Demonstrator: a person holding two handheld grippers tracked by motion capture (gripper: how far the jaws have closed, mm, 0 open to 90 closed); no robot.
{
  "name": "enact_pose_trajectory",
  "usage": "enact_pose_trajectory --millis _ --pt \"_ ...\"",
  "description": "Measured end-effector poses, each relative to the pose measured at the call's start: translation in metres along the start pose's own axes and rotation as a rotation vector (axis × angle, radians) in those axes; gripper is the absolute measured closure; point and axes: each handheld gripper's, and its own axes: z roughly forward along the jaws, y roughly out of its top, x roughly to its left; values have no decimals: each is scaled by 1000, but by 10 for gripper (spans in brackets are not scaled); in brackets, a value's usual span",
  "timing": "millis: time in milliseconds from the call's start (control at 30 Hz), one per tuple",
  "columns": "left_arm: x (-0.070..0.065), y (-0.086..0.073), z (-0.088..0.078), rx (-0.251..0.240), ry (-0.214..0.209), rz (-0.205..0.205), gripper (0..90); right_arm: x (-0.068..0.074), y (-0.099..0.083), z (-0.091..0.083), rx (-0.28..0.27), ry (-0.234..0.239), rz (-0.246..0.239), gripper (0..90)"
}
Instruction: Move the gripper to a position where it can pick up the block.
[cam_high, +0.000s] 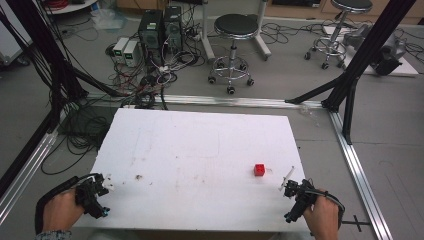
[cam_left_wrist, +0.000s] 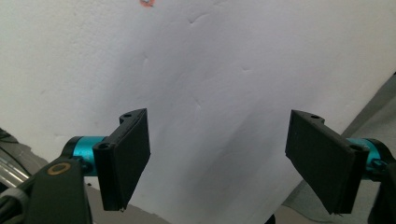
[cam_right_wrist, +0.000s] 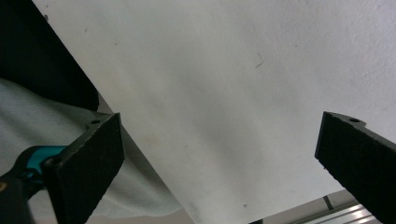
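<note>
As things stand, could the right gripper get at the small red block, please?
Probably yes: the right gripper, jaws open, sits near the table's front edge, and the red block lies close ahead to its left with bare surface between.

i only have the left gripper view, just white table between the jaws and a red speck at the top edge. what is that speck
Observer: From the high view it is a small red cube sitting on the white table, toward the right side.
Operator: which gripper is closer to it
Observer: The right gripper; it sits near the table's front right corner, with the cube just ahead of it and a little to its left. The left gripper is at the front left corner.
Operator: is the right one open
Observer: Yes. In the right gripper view its jaws stand wide apart with nothing between them but bare table.
</note>
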Motion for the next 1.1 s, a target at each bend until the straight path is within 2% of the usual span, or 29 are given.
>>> enact_pose_trajectory --millis 433,533,600,700,733,833,900,933,967,1100 --pt "1 -1 1 -1 7 -5 222 0 1 -2 -12 1 -13 8" --pt "1 -1 3 4 10 -6 222 -4 1 -3 -25 -19 -20 8" --pt "1 -1 2 2 7 -5 222 -12 1 -4 -31 -37 -23 8" --pt "2 -1 1 4 8 -12 222 -18 1 -6 -37 -37 -38 8" --pt "2 -2 1 2 12 -12 222 -25 1 -8 -54 -35 -38 8" --pt "2 -2 2 3 7 -20 222 -33 2 -12 -78 -29 -25 8" --pt "3 -2 3 3 9 -23 222 -44 3 -17 -101 -14 -38 8" --pt "3 -2 4 5 7 -21 222 -44 3 -17 -101 -14 -38 8" --pt "3 -2 4 5 6 -21 222 -51 4 -20 -103 -5 -51 8" --pt "3 -2 3 4 9 -22 222 -62 8 -24 -100 -3 -65 8"
